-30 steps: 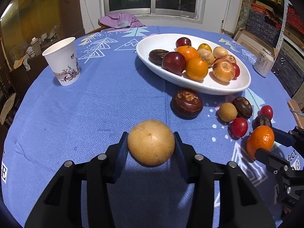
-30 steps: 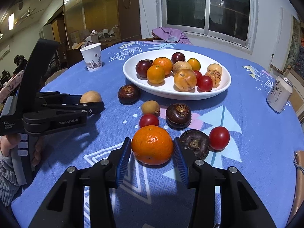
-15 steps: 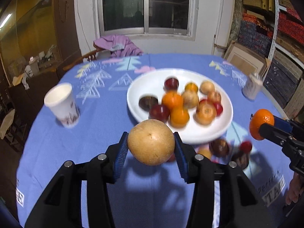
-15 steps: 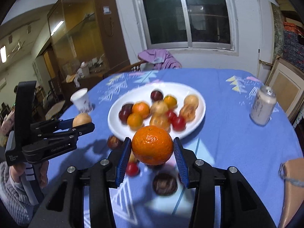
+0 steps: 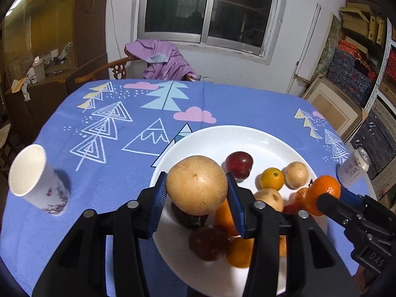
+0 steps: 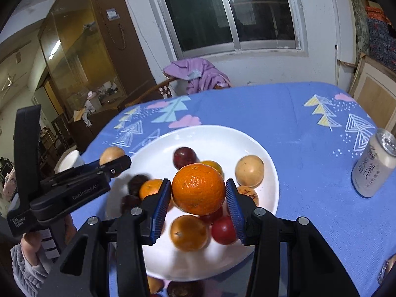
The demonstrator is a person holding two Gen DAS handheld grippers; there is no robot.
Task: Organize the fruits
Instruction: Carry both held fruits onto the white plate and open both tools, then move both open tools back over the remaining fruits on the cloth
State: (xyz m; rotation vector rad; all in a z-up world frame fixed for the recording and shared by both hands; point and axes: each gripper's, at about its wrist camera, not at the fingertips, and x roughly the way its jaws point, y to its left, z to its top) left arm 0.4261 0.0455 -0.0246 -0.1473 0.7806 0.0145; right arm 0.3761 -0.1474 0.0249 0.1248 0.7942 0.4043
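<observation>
Both claws over the plate, fruit not yet released.

The left claw (image 5: pixel 196 198) pinches a pear (image 5: pixel 196 185); the right claw (image 6: pixel 198 198) pinches an orange (image 6: pixel 198 188). Both hang above the white plate (image 6: pixel 205 136), which already carries about ten fruits. At least two more show on the tabletop (image 6: pixel 297 113) at its near rim. Remaining: set down both, then collect the strays. A cup (image 5: pixel 34 175) and a can (image 6: pixel 373 163) flank the plate, apart from it; the crowded near half limits free landing space.

Left wrist: looks down, close over the white plate (image 5: pixel 247 136) (from its left side).
Right wrist: same direction, from the right.
Shared: plate, window (image 6: pixel 230 12).
</observation>
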